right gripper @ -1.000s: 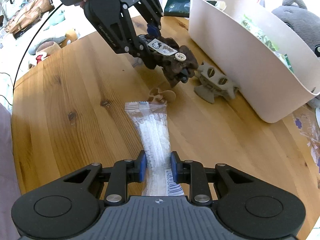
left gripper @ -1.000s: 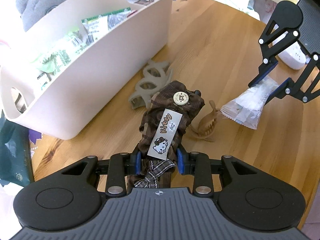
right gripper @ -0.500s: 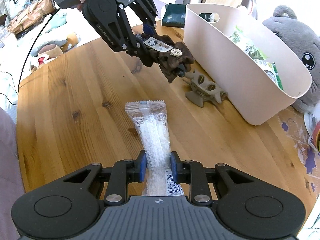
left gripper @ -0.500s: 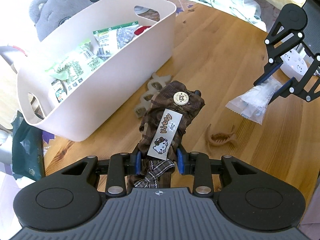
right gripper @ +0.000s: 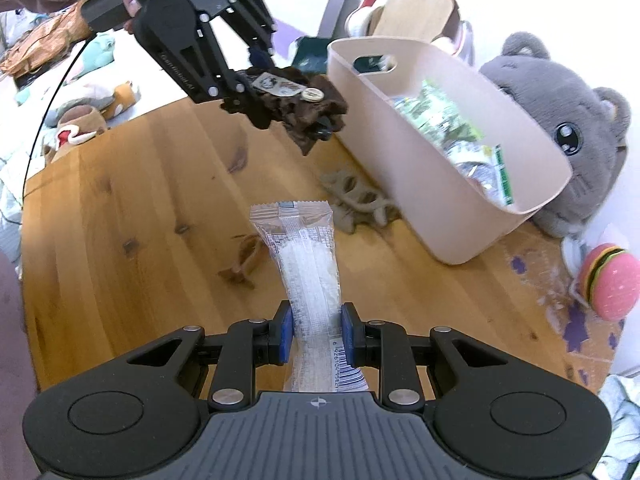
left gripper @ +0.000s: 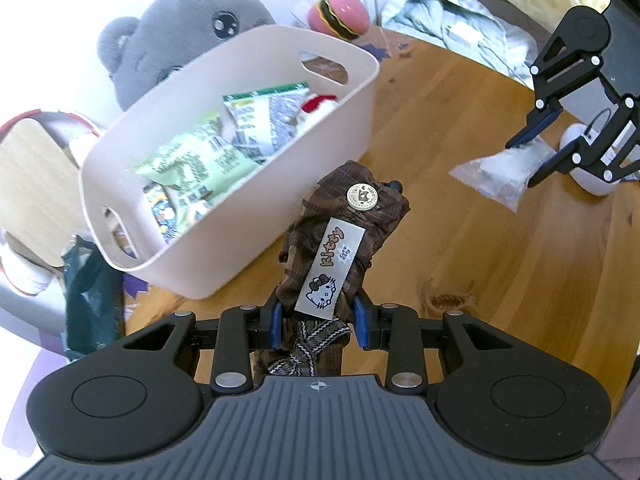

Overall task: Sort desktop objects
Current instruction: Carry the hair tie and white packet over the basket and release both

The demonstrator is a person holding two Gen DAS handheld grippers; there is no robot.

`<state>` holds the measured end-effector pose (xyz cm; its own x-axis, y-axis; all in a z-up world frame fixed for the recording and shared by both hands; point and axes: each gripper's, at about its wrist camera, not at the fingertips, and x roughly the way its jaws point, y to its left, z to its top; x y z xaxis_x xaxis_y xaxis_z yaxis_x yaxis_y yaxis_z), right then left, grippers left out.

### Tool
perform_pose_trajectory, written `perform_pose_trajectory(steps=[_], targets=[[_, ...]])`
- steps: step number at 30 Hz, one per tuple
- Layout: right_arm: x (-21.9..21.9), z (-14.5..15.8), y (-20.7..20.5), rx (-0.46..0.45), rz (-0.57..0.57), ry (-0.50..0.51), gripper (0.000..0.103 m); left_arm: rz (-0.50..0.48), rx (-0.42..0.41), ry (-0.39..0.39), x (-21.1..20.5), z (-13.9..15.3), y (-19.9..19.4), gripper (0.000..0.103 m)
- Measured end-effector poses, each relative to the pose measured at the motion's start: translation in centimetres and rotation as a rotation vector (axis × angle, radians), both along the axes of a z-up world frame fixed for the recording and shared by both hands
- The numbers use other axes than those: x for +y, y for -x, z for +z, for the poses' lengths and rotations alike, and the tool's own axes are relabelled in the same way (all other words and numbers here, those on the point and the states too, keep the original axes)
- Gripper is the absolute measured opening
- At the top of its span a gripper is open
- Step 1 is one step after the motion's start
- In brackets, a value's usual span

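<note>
Both my loads have come up off the table in the last moment, and that is the change that matters. My left hand-held gripper is clamped narrowly on the brown plaid hair accessory, the one with the cat label and the round button, and it has risen from down beside the bin to about the level of the rim of the cream storage bin, just beside the bin's near wall. My right hand-held gripper is nearly closed on the clear snack packet, pinching it near the barcode end, and the packet's far end now hangs above the wood instead of lying on it. The bin already holds green snack bags, so I judge both items are cleared for a carry over the rim, the left one being closer to it. Left behind on the table are the grey claw clip near the bin's base and the small tan claw clip just left of the packet; those are not yet sorted. The grey plush cat sits behind the bin, out of my way.
</note>
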<state>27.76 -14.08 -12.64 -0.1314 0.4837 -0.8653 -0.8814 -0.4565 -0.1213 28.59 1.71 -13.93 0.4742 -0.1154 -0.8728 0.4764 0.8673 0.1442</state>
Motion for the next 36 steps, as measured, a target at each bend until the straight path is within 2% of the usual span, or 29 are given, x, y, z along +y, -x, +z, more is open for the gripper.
perform_pose_trajectory(steps=[19,26,32,36], targets=[[5.3,3.9,-1.5,-0.043,-0.123,-0.175,0.024,0.108,-0.143,0.019,3.1,4.6,-3.7,0.034],[8.3,4.1,-2.5,-0.045,-0.207,-0.217,0.024,0.177,-0.154,0.008,4.2,4.3,-6.8,0.034],[11.4,3.4,-3.1,-0.045,-0.285,-0.229,0.024,0.262,-0.145,0.017,5.0,2.8,-9.7,0.034],[13.1,2.7,-3.1,-0.057,-0.311,-0.218,0.024,0.284,-0.141,0.005,5.0,1.8,-11.1,0.034]])
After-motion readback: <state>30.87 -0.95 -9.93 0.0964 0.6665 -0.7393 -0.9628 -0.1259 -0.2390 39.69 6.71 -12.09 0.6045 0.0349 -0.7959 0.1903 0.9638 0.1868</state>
